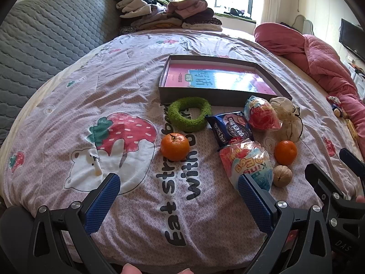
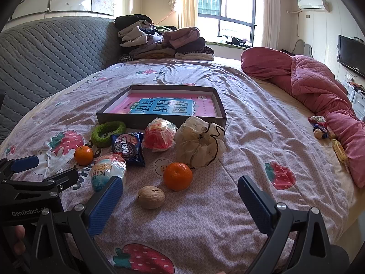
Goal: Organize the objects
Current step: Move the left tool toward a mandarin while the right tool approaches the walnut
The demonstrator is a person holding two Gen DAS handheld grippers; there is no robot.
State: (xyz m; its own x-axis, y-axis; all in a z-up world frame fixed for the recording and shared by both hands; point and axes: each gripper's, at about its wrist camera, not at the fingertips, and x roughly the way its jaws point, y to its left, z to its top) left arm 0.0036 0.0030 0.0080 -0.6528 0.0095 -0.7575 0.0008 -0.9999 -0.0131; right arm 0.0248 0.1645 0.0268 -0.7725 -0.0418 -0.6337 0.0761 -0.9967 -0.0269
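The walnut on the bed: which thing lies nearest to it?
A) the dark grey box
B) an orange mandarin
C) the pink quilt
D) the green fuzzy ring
B. In the right wrist view the walnut lies just in front of a mandarin, while the green ring, the box and the pink quilt are all much farther off.

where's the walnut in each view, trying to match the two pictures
Left wrist view: the walnut lies low on the right, just below the right-hand orange and right of the blue-and-red snack bag.
Right wrist view: the walnut lies below the centre, between the gripper fingers, down-left of that same orange.
Shared landmark: the open grey box holding a pink book, behind the pile in both views.
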